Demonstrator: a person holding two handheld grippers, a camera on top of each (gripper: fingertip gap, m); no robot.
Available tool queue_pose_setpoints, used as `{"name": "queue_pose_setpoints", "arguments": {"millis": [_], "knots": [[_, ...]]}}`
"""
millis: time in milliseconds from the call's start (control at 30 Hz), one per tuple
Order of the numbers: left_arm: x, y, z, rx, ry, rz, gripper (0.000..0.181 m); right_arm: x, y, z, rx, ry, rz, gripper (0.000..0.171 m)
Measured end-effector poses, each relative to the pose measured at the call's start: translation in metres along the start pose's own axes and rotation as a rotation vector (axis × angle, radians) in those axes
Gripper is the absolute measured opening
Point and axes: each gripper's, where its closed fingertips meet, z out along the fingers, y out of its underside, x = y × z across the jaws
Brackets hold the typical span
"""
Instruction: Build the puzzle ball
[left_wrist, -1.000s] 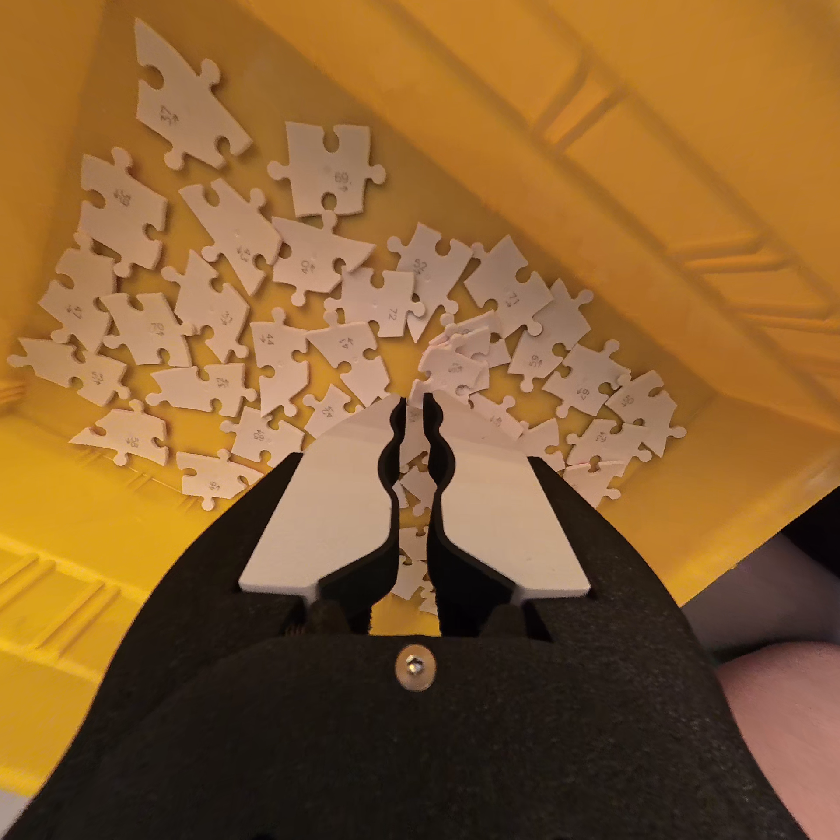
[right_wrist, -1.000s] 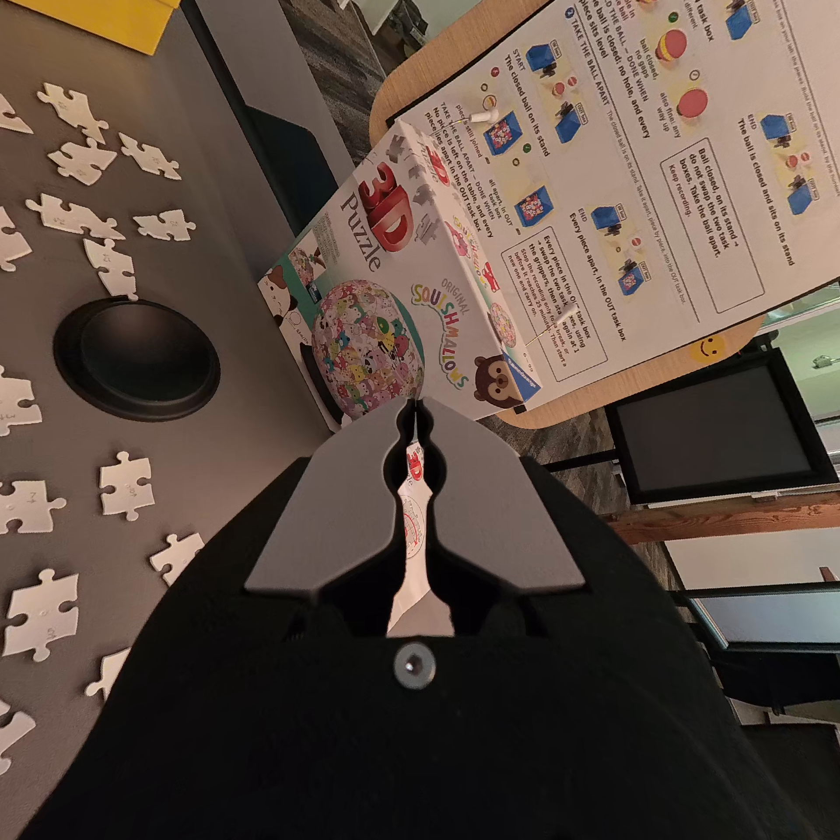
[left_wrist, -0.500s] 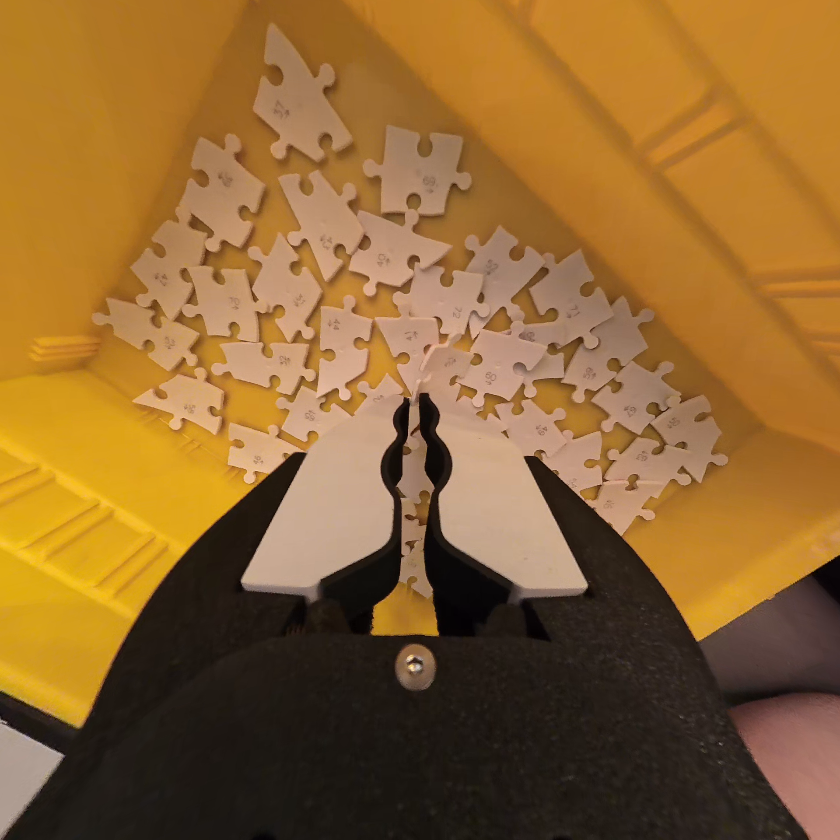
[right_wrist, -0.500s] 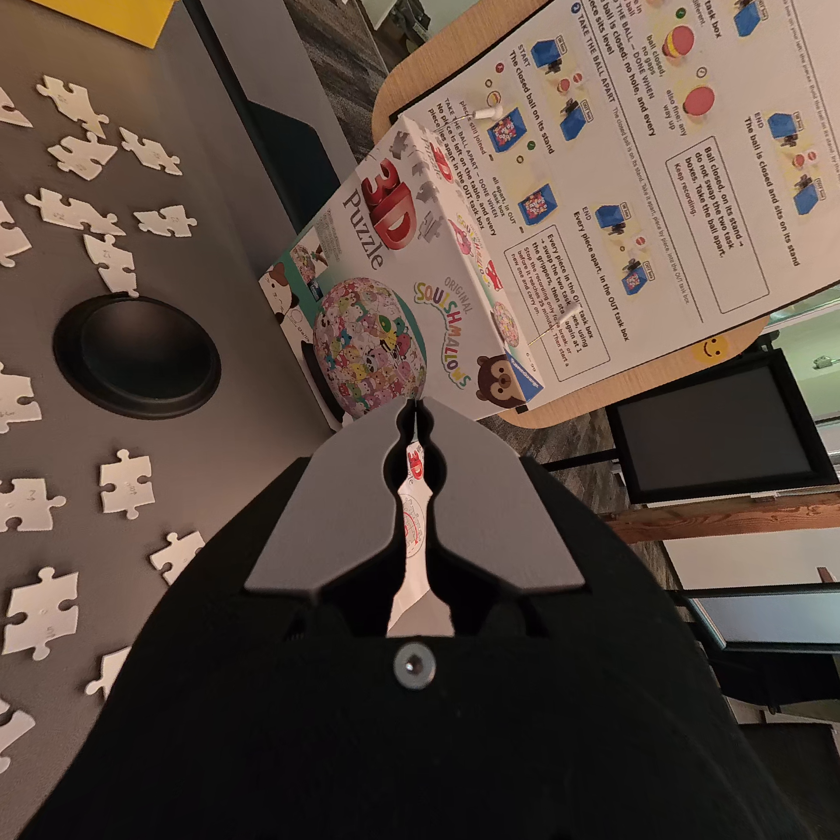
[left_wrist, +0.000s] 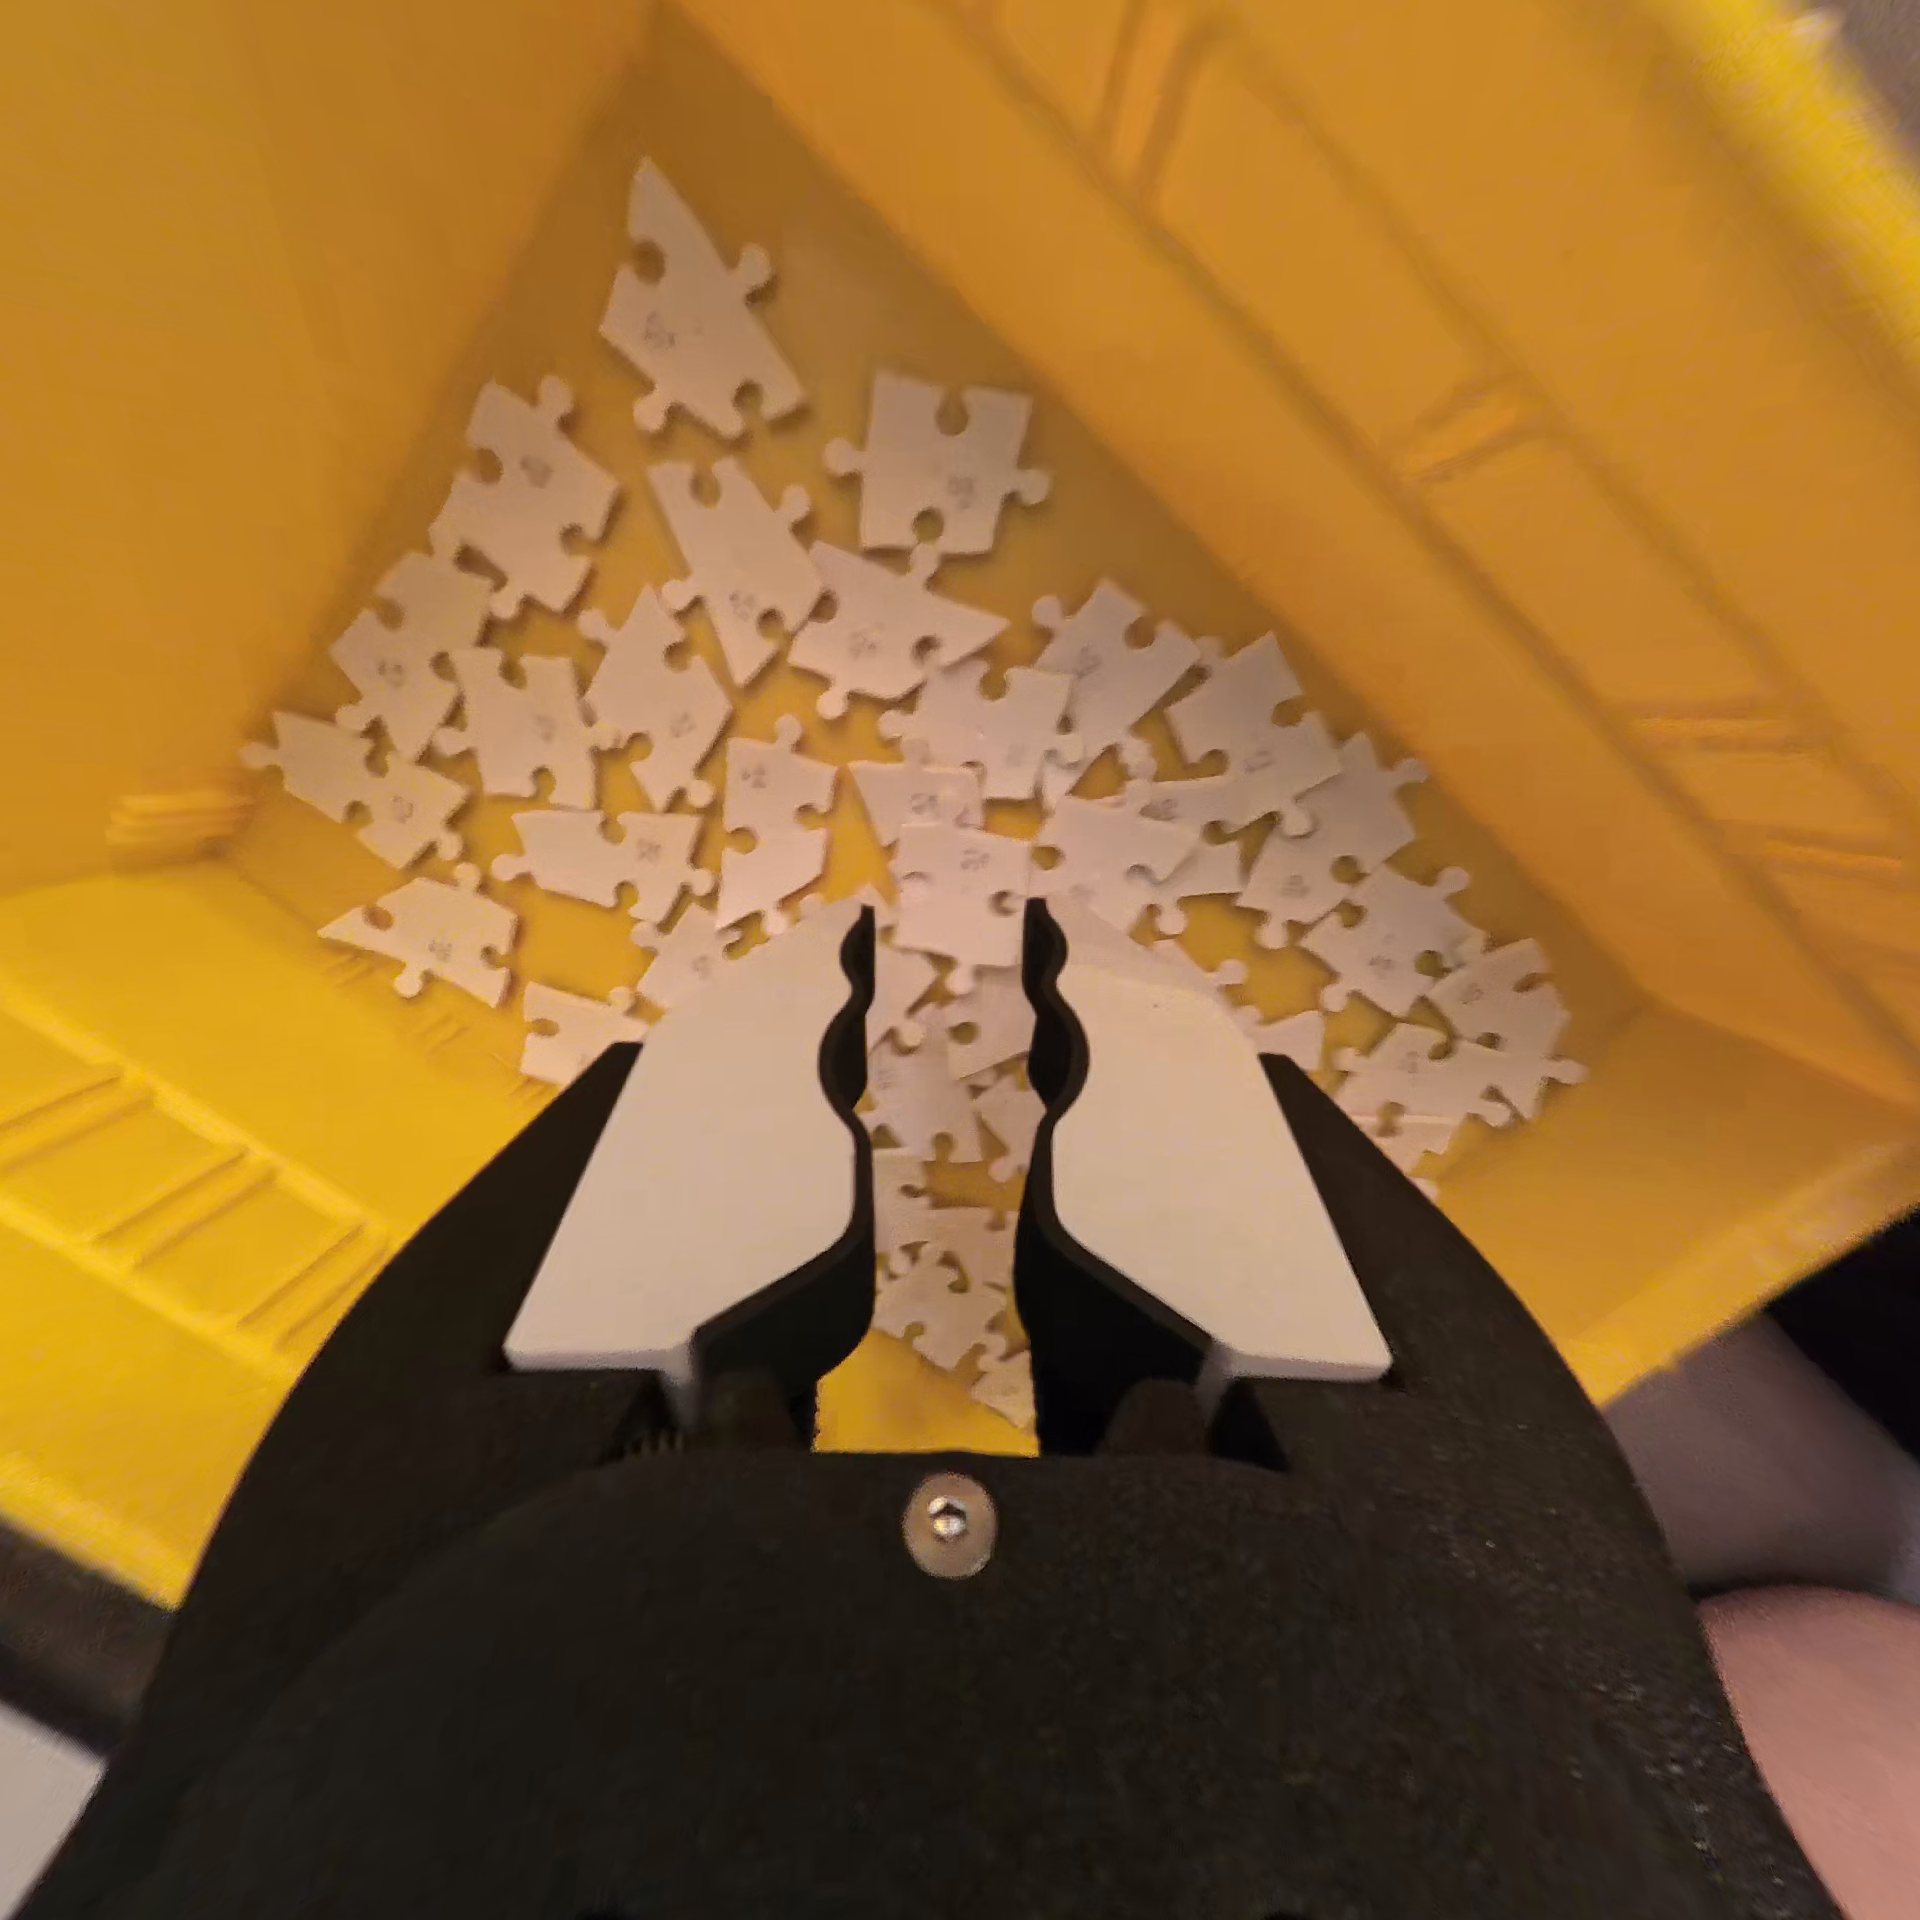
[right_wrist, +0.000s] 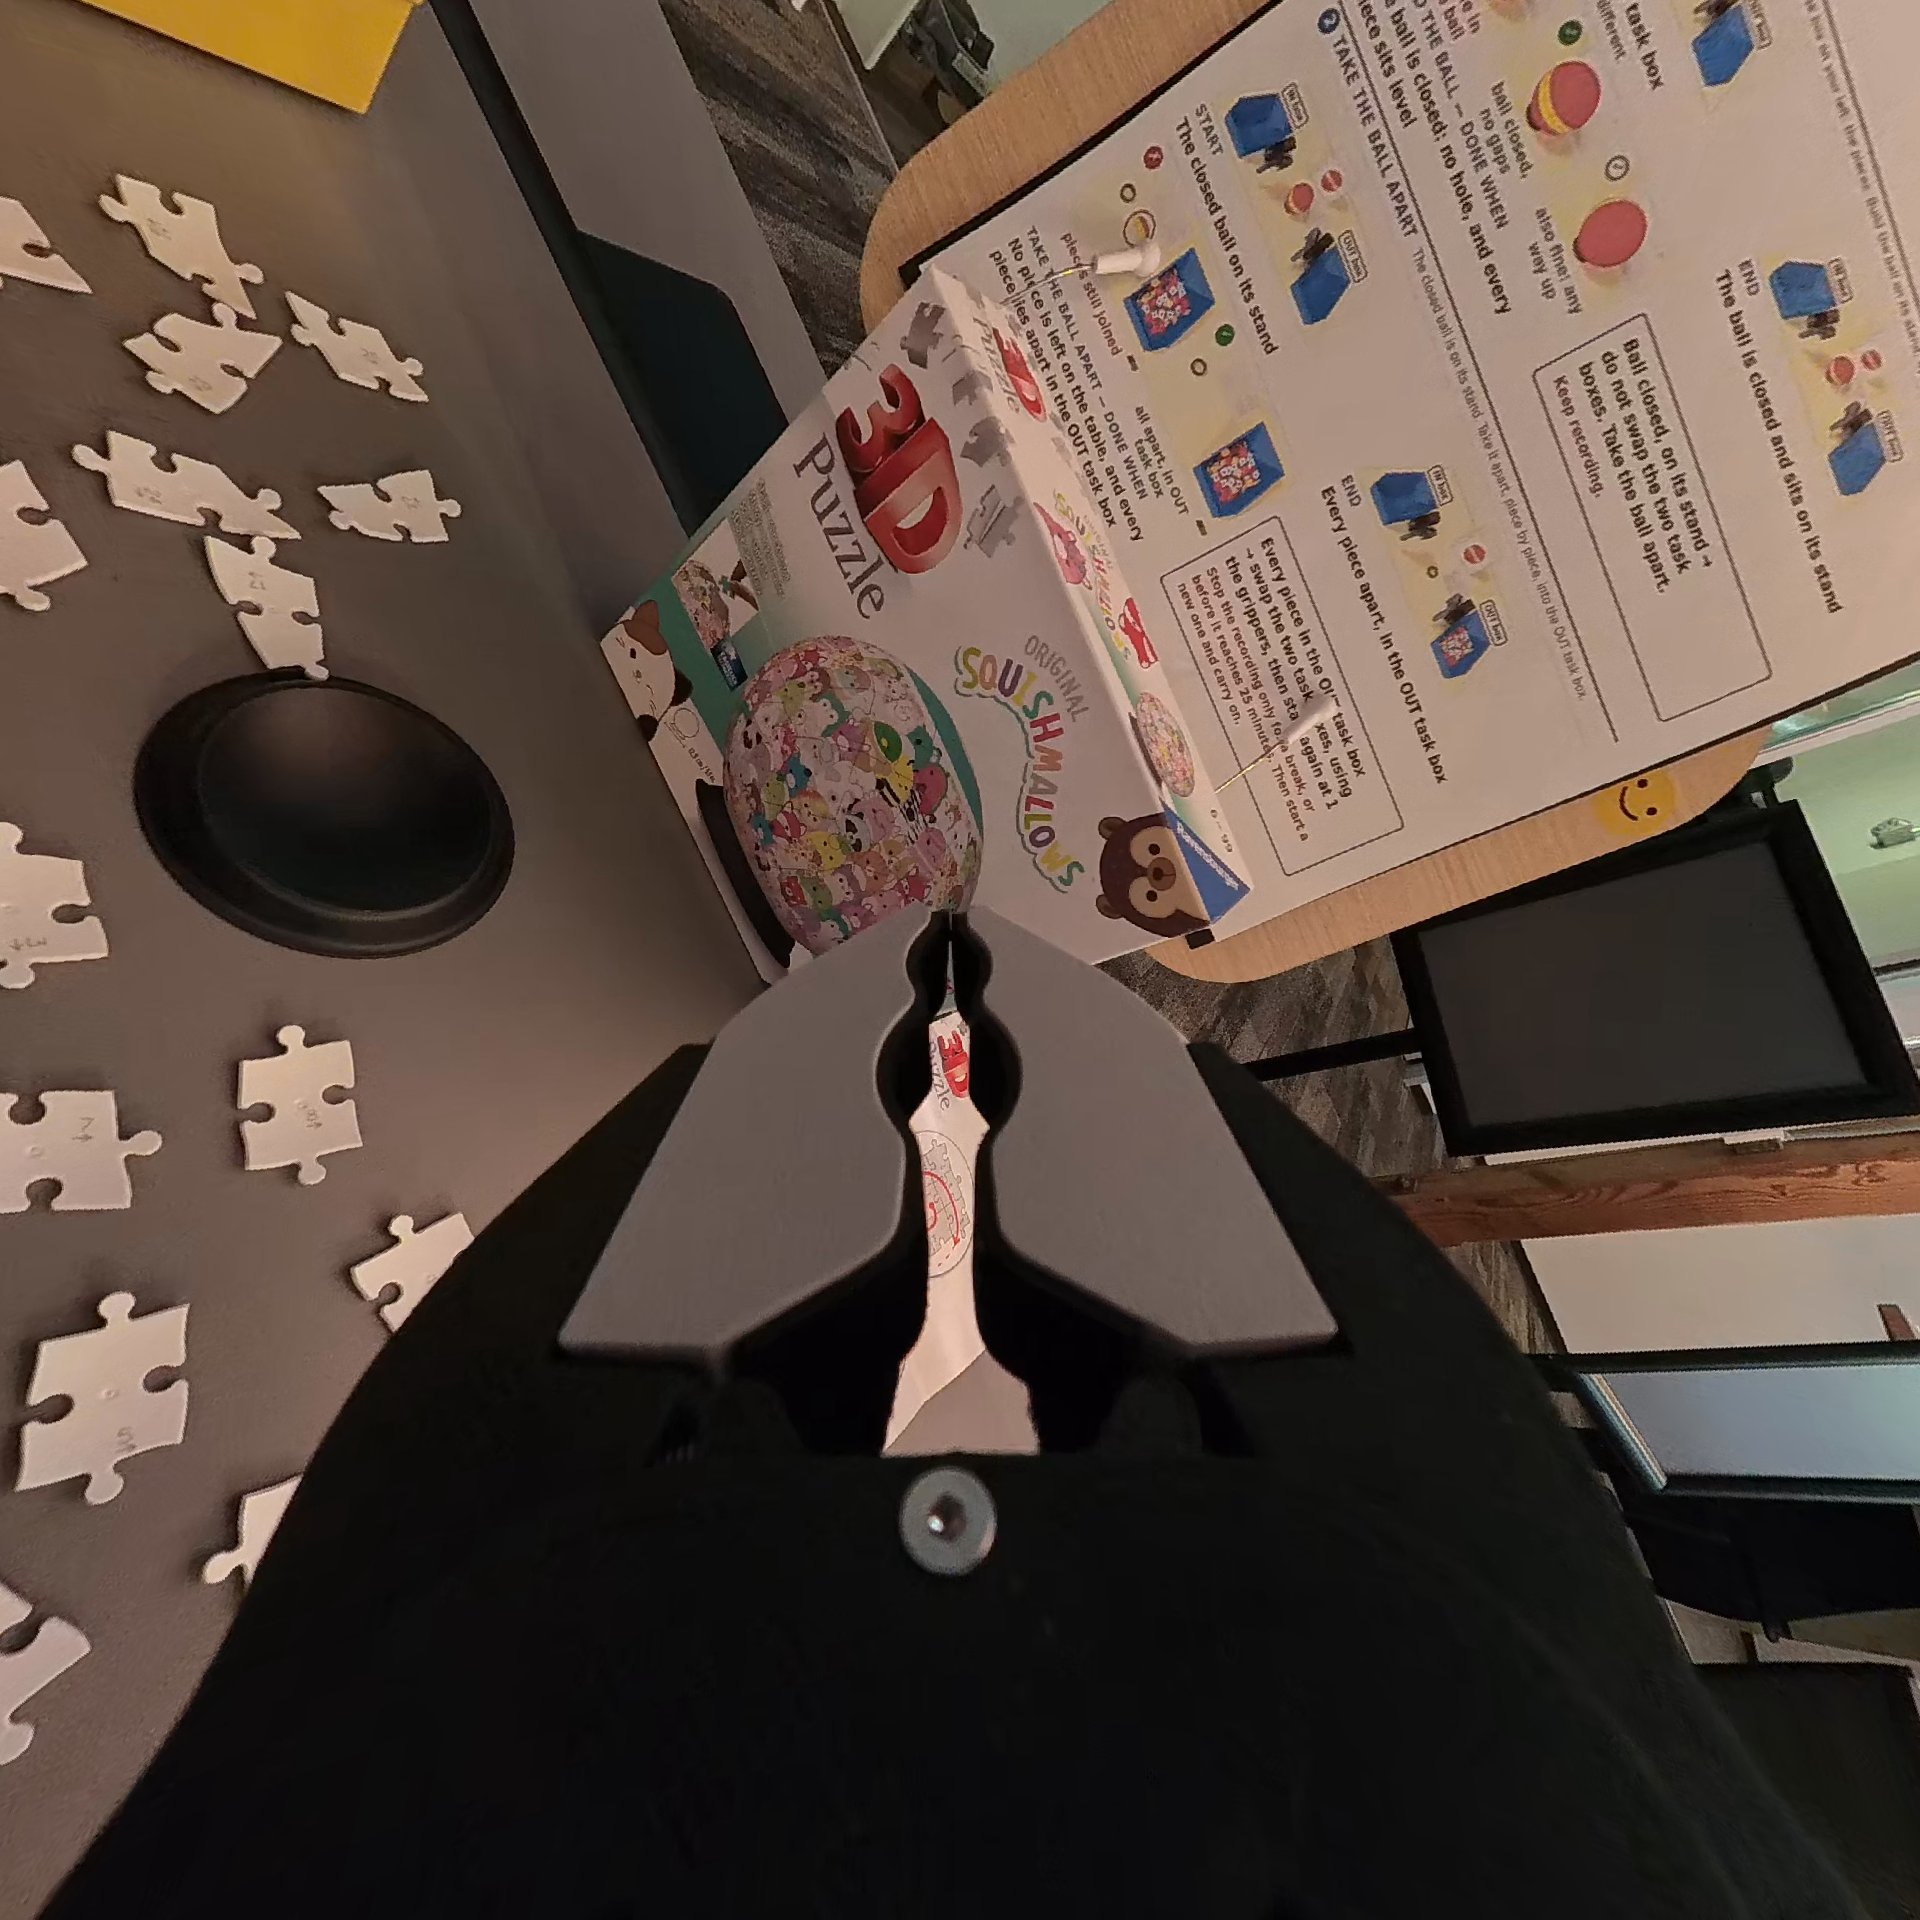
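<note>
The left gripper (left_wrist: 945, 940) has just spread its jaws partway, empty, over the pieces (left_wrist: 961, 894) in the bin (left_wrist: 1351, 416). A pick looks imminent. The right gripper (right_wrist: 951, 925) stays closed, empty, far right of the table (right_wrist: 520, 1039).

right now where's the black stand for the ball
In the right wrist view the black stand sits on the grey table at left, ringed by loose white puzzle pieces, with the puzzle box to its right.

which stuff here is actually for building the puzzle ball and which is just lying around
For the job:
- left gripper, open over the yellow bin of white puzzle pieces
- loose pieces on the grey table
- black ring stand
- right gripper, shut, empty

Lying about:
- puzzle box
- instruction sheet
- dark monitor
</note>
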Motion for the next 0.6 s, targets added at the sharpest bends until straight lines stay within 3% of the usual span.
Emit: {"name": "queue_pose_setpoints", "arguments": {"millis": [200,400,600], "knots": [[0.027,-0.002,0.013,-0.070,0.052,0.160,0.027,-0.001,-0.001,0.000,0.001,-0.002,-0.004,0.001],[0.031,0.005,0.021,-0.117,0.079,0.179,0.014,-0.001,0.001,0.000,-0.002,-0.003,-0.003,0.002],[0.027,0.008,0.021,-0.123,0.077,0.152,0.014,-0.002,0.001,0.001,-0.004,-0.008,-0.005,0.001]]}}
